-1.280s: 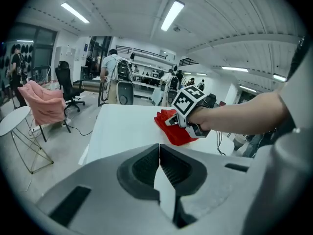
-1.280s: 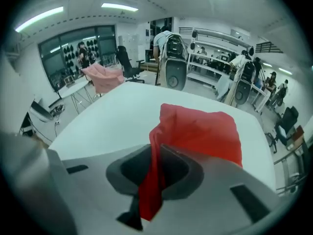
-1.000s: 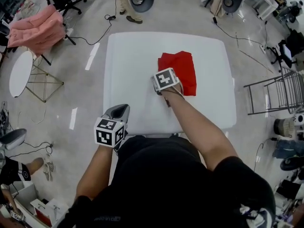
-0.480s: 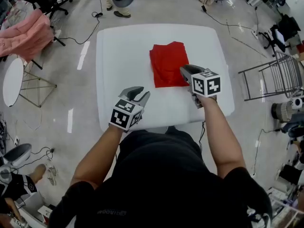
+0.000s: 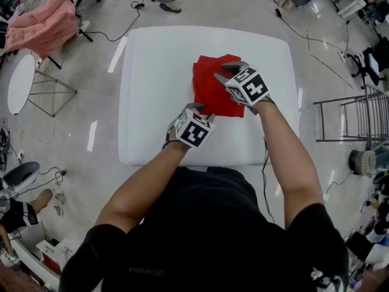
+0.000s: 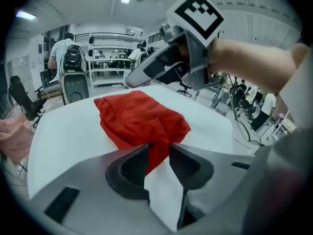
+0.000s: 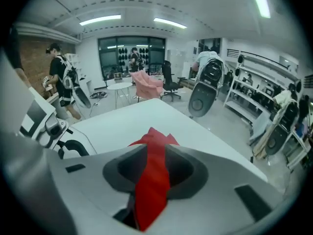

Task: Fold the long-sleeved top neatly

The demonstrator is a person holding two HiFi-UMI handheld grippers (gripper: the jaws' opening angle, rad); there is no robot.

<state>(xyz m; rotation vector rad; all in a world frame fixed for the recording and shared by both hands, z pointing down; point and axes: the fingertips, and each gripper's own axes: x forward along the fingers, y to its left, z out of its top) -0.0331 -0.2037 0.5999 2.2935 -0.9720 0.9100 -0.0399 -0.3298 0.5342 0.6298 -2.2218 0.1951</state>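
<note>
1. Long-sleeved top (image 5: 209, 93): red, folded into a compact rectangle, lying on the white counter (image 5: 158, 72) a little right of centre.
2. Left gripper (image 5: 202, 109): positioned at the near-left corner of the top. Its fingers are opening. A corner of the red fabric sits in the gap between them, and the pads are not clamped on it.
3. Right gripper (image 5: 226, 72): positioned over the far right part of the top, angled downward. Its fingers are opening. A strip of red fabric fills the gap, touches both pads, and rises to a small peak above the counter.
4. Pink garment (image 5: 42, 26): draped over a chair on the floor, well apart from the counter.
</note>
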